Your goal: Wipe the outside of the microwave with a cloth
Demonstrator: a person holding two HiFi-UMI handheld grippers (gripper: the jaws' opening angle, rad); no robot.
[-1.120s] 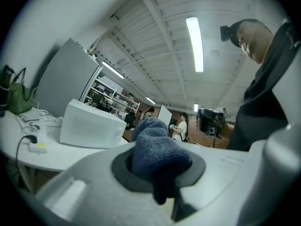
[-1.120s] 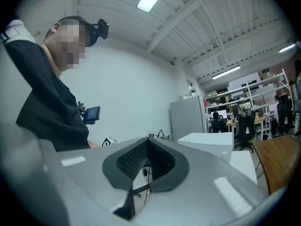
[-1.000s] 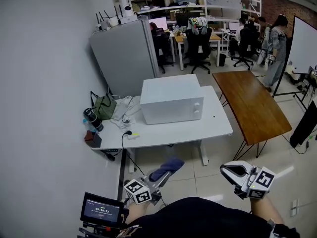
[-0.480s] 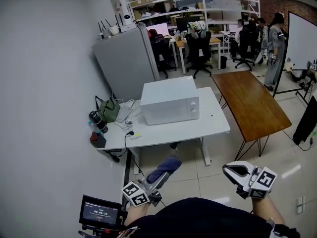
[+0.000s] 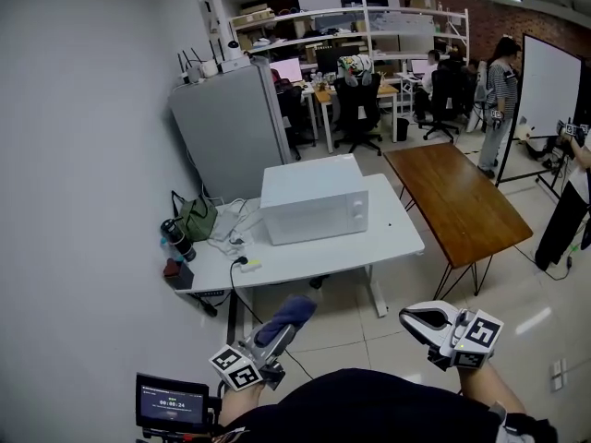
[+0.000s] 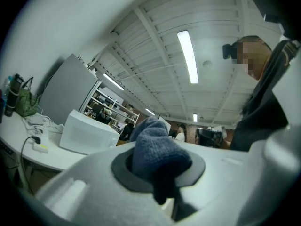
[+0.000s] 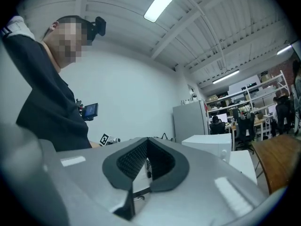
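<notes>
The blue cloth (image 6: pixel 157 149) is covering the tips of the left tool (image 6: pixel 157 171). A person (image 5: pixel 561 224) is getting cut off by the right edge. The small things (image 5: pixel 174 268) at the left end of the desk (image 5: pixel 314 257) are looking too tiny to name.

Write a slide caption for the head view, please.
Standing back from the white microwave on its desk: left gripper shut on a blue cloth, right gripper shut and empty.
</notes>
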